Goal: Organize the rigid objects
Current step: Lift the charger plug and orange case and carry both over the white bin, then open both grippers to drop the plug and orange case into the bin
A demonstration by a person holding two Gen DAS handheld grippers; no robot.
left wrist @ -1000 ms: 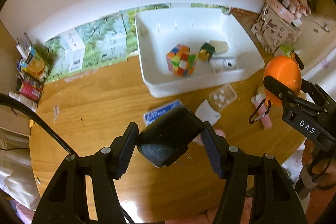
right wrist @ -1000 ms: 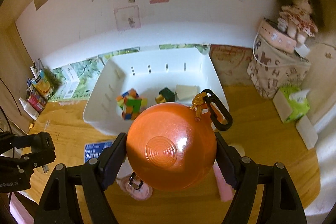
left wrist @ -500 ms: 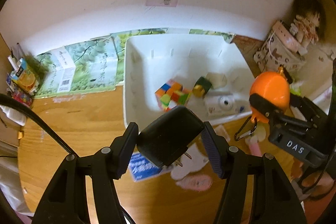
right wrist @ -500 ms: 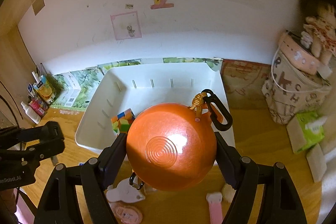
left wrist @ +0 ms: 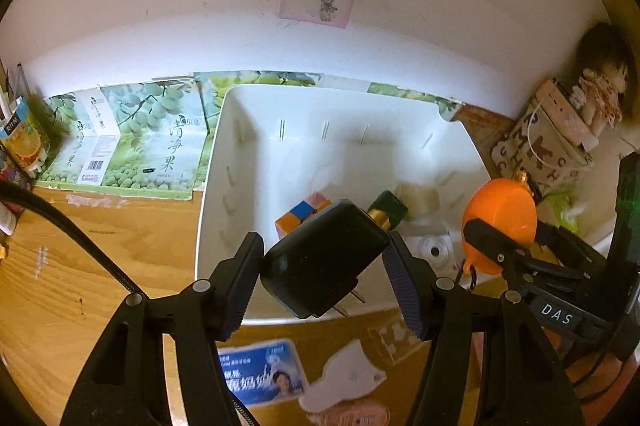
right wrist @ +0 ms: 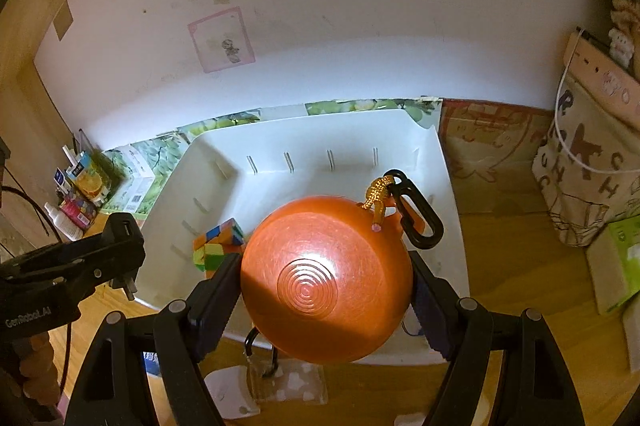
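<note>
My left gripper (left wrist: 324,274) is shut on a black plug adapter (left wrist: 324,258), prongs pointing down, held over the near wall of the white bin (left wrist: 224,154). My right gripper (right wrist: 326,282) is shut on an orange ball (right wrist: 326,278) with a gold cord and black carabiner (right wrist: 414,210), hanging over the bin's (right wrist: 448,194) near right part. The ball (left wrist: 500,218) and right gripper show at the right of the left wrist view. In the bin lie a colour cube (left wrist: 304,212), a dark green block (left wrist: 390,206), a pale block and a white round item.
On the wooden table before the bin lie a blue card (left wrist: 260,374), a white flat shape (left wrist: 348,378), a pink item and a clear packet (right wrist: 288,382). Green cartons (left wrist: 132,138) stand at the back left, a patterned bag (right wrist: 592,178) and a doll at the right.
Both grippers moved forward toward the bin with their loads; the bin looms larger and nearer. The adapter and the ball now hang over its near edge rather than over the table.
</note>
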